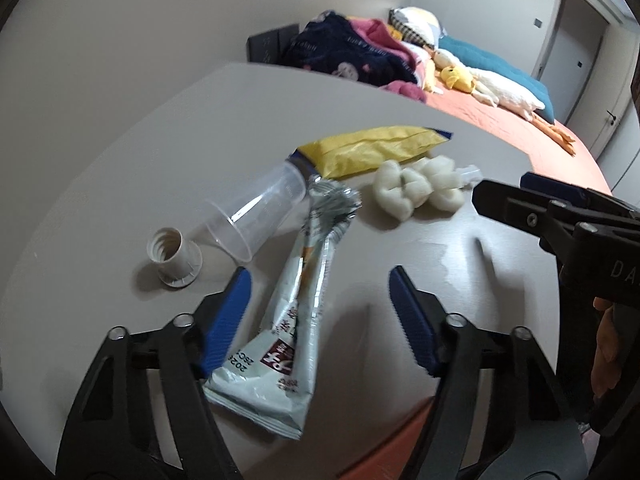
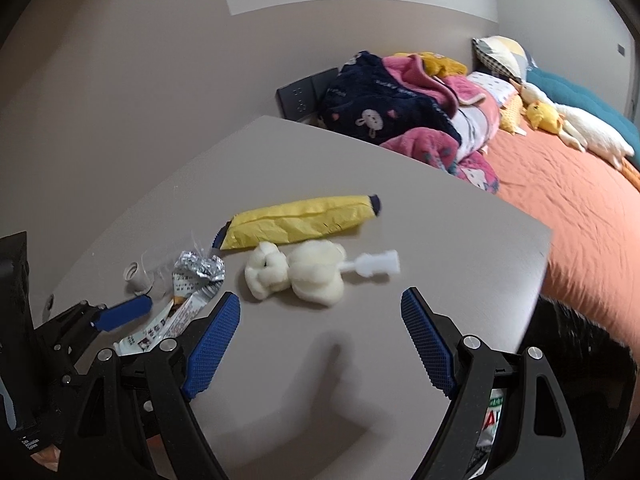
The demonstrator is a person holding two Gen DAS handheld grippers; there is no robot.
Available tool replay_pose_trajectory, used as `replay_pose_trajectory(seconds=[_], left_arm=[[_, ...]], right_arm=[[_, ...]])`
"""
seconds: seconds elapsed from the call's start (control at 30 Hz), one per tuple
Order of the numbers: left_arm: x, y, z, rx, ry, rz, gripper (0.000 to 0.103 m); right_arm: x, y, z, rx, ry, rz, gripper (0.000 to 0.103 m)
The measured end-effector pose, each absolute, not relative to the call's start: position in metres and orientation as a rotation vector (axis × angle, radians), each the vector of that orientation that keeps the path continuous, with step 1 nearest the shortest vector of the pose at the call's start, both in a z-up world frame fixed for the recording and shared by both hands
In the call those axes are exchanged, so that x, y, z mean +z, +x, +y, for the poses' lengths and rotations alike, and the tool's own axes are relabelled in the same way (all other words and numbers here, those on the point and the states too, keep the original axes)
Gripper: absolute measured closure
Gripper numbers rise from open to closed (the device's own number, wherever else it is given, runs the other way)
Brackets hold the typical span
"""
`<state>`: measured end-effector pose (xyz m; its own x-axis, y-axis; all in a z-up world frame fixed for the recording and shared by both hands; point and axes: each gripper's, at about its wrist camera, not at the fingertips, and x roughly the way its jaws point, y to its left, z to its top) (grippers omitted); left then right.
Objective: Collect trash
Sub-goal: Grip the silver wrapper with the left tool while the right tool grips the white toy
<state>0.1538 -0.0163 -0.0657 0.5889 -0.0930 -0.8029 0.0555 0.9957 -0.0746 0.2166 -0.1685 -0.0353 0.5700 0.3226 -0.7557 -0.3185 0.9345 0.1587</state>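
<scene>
On the table (image 1: 120, 168) a snack wrapper (image 1: 288, 312) lay nearest, running away toward a tipped plastic cup (image 1: 256, 212), with a small cap (image 1: 176, 258) just left of the cup. Farther off lay a long packet (image 1: 376, 150), and near its right end a wad of cotton-like material (image 1: 416, 188). Beyond the table's far right edge stretched a bed (image 2: 568, 200) bearing piled blankets (image 2: 400, 108) and soft toys (image 2: 568, 128).

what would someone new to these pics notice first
Probably the litter on the grey table: a yellow wrapper at the back, a white fluffy lump just in front of it, and a clear plastic cup on its side. The silver snack packet lies between the open left gripper fingers. Behind, a bright orange bed carries heaped clothes.
</scene>
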Motion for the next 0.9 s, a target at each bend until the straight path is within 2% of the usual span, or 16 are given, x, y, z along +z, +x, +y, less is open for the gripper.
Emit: replay_pose_trajectory(seconds=[0.2, 0.4, 0.43, 0.47, 0.57, 0.67, 0.8, 0.83, 0.9], left_arm=[[-0.072, 0.160, -0.009, -0.077, -0.047, 0.959, 0.053], [-0.073, 0.159, -0.009, -0.086, -0.034, 0.957, 0.053], [-0.073, 0.159, -0.009, -0.087, -0.034, 0.956, 0.053], [-0.073, 0.159, -0.009, -0.086, -0.037, 0.955, 0.054], [-0.072, 0.159, -0.008, -0.080, -0.042, 0.948, 0.062], [-0.072, 0.158, -0.008, -0.079, -0.039, 0.944, 0.077], [-0.072, 0.158, -0.009, -0.096, -0.058, 0.938, 0.084], [-0.071, 0.158, -0.009, -0.096, -0.062, 0.934, 0.086], [-0.069, 0.157, -0.009, -0.101, -0.067, 0.926, 0.088]], right_arm=[[-0.043, 0.235, -0.151, 0.395, -0.020, 0.898, 0.020], [-0.054, 0.247, -0.133, 0.394, -0.080, 0.914, 0.020], [-0.057, 0.249, -0.130, 0.391, -0.092, 0.926, 0.023], [-0.059, 0.249, -0.129, 0.387, -0.101, 0.931, 0.034], [-0.064, 0.248, -0.126, 0.392, -0.108, 0.933, 0.044], [-0.062, 0.246, -0.126, 0.394, -0.103, 0.929, 0.055], [-0.061, 0.247, -0.132, 0.405, -0.062, 0.928, 0.067], [-0.060, 0.247, -0.133, 0.404, -0.052, 0.925, 0.073], [-0.058, 0.247, -0.137, 0.409, -0.032, 0.920, 0.075]])
